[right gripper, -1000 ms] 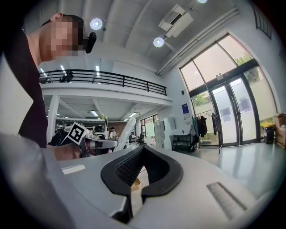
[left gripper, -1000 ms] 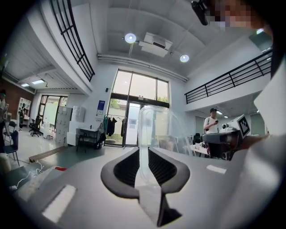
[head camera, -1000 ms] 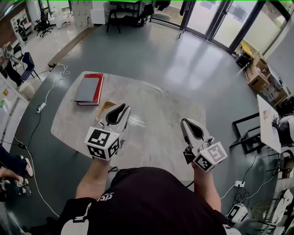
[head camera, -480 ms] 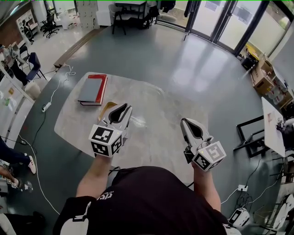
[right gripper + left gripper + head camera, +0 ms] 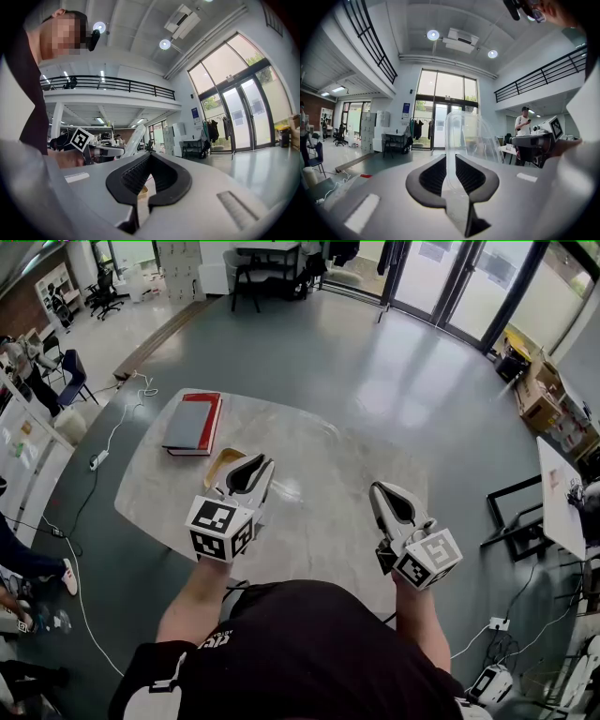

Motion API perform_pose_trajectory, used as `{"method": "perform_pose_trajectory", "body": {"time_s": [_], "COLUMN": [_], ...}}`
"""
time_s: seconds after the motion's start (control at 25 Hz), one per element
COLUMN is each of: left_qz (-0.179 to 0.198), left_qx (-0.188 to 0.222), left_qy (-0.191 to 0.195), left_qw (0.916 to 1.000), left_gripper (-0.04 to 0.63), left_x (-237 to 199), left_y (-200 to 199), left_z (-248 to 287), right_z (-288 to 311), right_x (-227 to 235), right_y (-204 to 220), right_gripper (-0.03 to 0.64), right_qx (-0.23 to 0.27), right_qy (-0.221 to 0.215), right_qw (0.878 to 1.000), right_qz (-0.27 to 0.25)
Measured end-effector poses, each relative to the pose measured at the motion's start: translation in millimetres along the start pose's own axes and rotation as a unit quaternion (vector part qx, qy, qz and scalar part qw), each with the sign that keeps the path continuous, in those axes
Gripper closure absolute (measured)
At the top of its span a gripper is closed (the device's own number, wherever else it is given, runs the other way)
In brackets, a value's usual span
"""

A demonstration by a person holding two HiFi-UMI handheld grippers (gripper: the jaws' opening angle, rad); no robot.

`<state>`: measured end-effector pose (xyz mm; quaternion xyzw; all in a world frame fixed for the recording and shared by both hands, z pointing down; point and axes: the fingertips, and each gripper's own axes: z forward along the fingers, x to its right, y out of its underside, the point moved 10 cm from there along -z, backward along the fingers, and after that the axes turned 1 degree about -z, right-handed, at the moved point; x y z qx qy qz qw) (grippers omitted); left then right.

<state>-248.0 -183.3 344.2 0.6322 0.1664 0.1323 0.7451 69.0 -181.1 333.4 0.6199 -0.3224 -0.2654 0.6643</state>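
Over table (image 5: 319,456), left gripper (image 5: 255,470) (clamping clear plastic (image 5: 461,136)) stays.

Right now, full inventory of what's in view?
table: 1, pale marble look, centre
book: 1, red with grey cover, table's far left
tan dish: 1, on table, partly hidden behind left gripper
clear plastic piece: 1, transparent, between left fingers
cardboard boxes: several, brown, floor at far right
left gripper: 1, white and black, shut on the clear piece
right gripper: 1, white and black, fingers together, empty
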Motion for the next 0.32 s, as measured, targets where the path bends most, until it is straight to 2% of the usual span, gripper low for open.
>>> {"method": "perform_pose_trajectory", "body": {"time_s": [0.32], "left_qz": [-0.004], "left_qx": [-0.006], "left_qy": [0.005], "left_qw": [1.0], "left_gripper": [0.534], "left_x": [0.8], "left_y": [1.4], "left_z": [-1.0], "right_z": [-0.2], "right_x": [-1.6], "right_y": [1.1], "right_gripper": [0.604], "right_qx": [-0.002], "right_qy": [0.002], "right_qw": [1.0], "right_qz": [0.004]}}
